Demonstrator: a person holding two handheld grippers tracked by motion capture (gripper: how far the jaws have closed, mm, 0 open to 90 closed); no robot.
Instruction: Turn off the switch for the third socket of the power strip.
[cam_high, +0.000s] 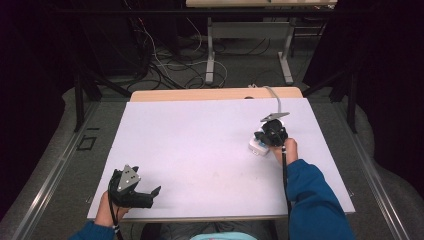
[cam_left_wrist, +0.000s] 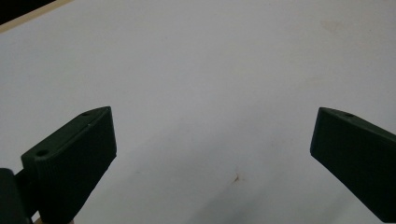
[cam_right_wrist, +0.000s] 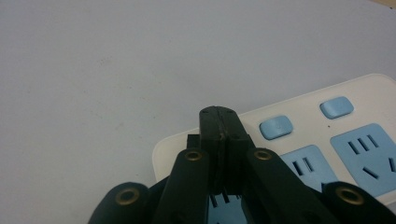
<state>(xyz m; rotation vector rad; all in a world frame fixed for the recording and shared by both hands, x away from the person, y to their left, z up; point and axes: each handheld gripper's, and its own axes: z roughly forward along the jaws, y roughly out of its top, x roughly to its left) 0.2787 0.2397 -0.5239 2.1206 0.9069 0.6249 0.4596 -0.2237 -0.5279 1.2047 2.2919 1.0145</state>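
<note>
On the white worktop (cam_high: 200, 150), largest item of the lot, a wide bare sheet carries everything else, with a strip of pale wood showing along its far edge. Toward its right side, roughly midway between near and far edges, lies one white power strip (cam_right_wrist: 299, 140), flat, with blue socket faces and two blue rocker switches (cam_right_wrist: 276, 127); in the high view it (cam_high: 256, 145) peeks out from under the right claw. Right claw (cam_right_wrist: 219, 122): clenched, its two black jaws pressed together with nothing between them, tips poised over the strip's casing just beside the nearer switch; whether they touch the casing cannot be told. Left claw (cam_high: 150, 195): released, jaws spread wide over bare worktop at the near left corner, well apart from the strip, holding nothing; the left gripper view shows the same claw (cam_left_wrist: 212, 154) above empty white surface with a small brown speck. Judged step in hand: pressing a rocker switch with the shut tips. To do it well, the tips should be brought squarely onto the middle of the chosen switch and pushed straight down, not at a slant, since a light strip is likely to skate or tip; steadying its far end with the idle left claw would help.
</note>
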